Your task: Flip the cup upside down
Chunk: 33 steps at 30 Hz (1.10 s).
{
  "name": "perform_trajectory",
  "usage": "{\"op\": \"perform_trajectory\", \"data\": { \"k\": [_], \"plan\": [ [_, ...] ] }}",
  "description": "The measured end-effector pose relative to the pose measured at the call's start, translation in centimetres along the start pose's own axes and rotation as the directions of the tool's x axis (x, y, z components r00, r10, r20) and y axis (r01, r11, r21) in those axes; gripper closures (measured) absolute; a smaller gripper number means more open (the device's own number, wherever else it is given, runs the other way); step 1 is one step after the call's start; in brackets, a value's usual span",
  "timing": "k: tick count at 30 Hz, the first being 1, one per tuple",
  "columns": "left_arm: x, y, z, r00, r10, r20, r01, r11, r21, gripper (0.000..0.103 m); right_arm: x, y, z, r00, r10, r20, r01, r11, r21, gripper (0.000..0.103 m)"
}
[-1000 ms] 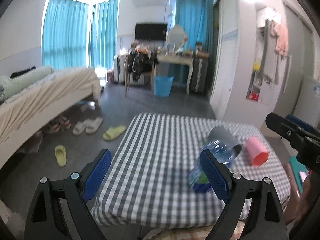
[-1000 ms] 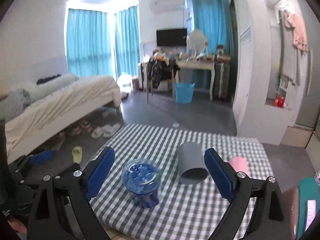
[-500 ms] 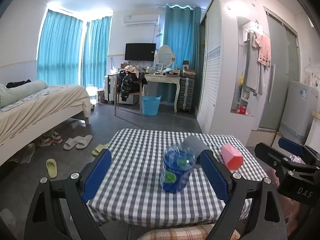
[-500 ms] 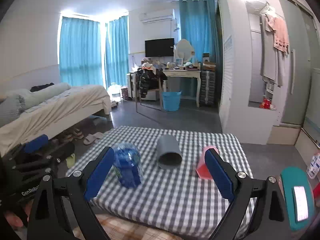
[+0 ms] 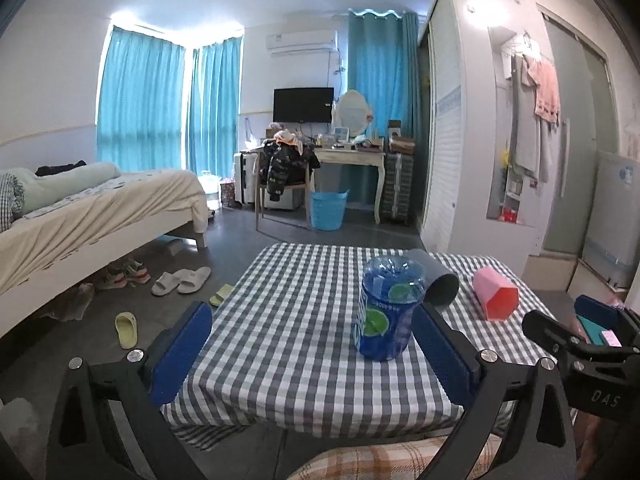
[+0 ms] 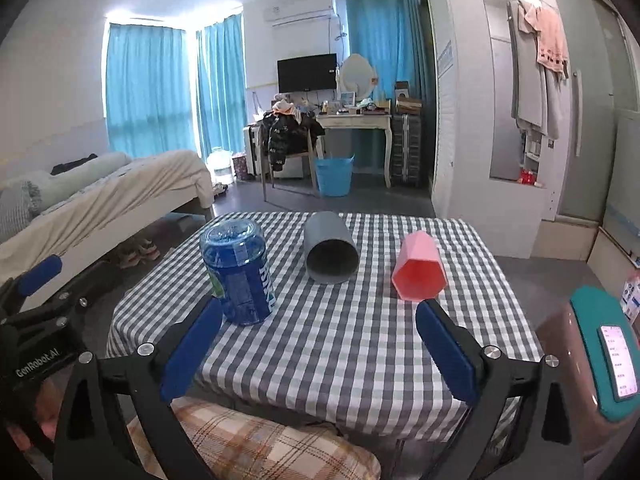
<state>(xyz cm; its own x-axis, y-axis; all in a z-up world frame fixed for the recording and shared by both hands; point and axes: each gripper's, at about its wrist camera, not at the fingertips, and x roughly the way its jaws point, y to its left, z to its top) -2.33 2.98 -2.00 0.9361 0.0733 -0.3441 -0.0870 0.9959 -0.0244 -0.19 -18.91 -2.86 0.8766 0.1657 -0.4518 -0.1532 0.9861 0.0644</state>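
Note:
A clear blue cup (image 5: 386,312) (image 6: 237,272) stands mouth down on the checked tablecloth (image 5: 288,320) (image 6: 360,344), near its front. A grey cup (image 5: 436,282) (image 6: 330,252) and a pink cup (image 5: 494,294) (image 6: 418,270) lie on their sides behind it, mouths toward me. My left gripper (image 5: 312,354) is open and empty at the table's front edge, with the blue cup just beyond its right finger (image 5: 444,354). My right gripper (image 6: 320,354) is open and empty at the front edge, with the blue cup beyond its left finger (image 6: 192,354).
A plaid cushion (image 6: 264,444) lies under the table's front edge. A phone in a teal case (image 6: 608,364) sits at the right. A bed (image 5: 88,216) and slippers (image 5: 180,280) are to the left; a desk and blue bin (image 5: 328,208) stand far back.
Both grippers drew back toward the table's front edge and levelled out. The blue cup, tilted a second ago, stands mouth down on the cloth.

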Motion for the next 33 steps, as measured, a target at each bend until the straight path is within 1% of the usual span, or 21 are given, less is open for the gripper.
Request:
{"op": "perform_trajectory", "data": {
  "k": [6, 11, 17, 24, 33],
  "plan": [
    [0.2, -0.2, -0.4, 1.000, 0.002, -0.012, -0.002, 1.000, 0.007, 0.000, 0.3, -0.3, 0.0, 1.000, -0.022, -0.002, 0.022, 1.000, 0.008, 0.000],
    [0.3, -0.1, -0.4, 1.000, 0.005, -0.016, -0.005, 1.000, 0.007, 0.000, 0.0, -0.5, 0.3, 0.999, -0.045, 0.015, 0.045, 0.999, 0.012, 0.000],
    [0.4, -0.4, -0.5, 1.000, -0.009, -0.027, 0.009, 1.000, 0.014, 0.000, 0.3, -0.7, 0.2, 0.999, -0.045, 0.010, 0.045, 0.999, 0.013, 0.000],
    [0.6, -0.4, -0.7, 1.000, 0.012, -0.028, -0.011, 1.000, 0.018, 0.000, 0.5, -0.6, 0.1, 0.998, -0.056, 0.006, 0.056, 0.998, 0.009, 0.000],
    [0.7, -0.4, -1.0, 1.000, 0.009, -0.030, -0.008, 1.000, 0.022, 0.000, 0.8, -0.3, -0.3, 0.999, -0.052, -0.003, 0.052, 0.999, 0.002, 0.000]
  ]
}}
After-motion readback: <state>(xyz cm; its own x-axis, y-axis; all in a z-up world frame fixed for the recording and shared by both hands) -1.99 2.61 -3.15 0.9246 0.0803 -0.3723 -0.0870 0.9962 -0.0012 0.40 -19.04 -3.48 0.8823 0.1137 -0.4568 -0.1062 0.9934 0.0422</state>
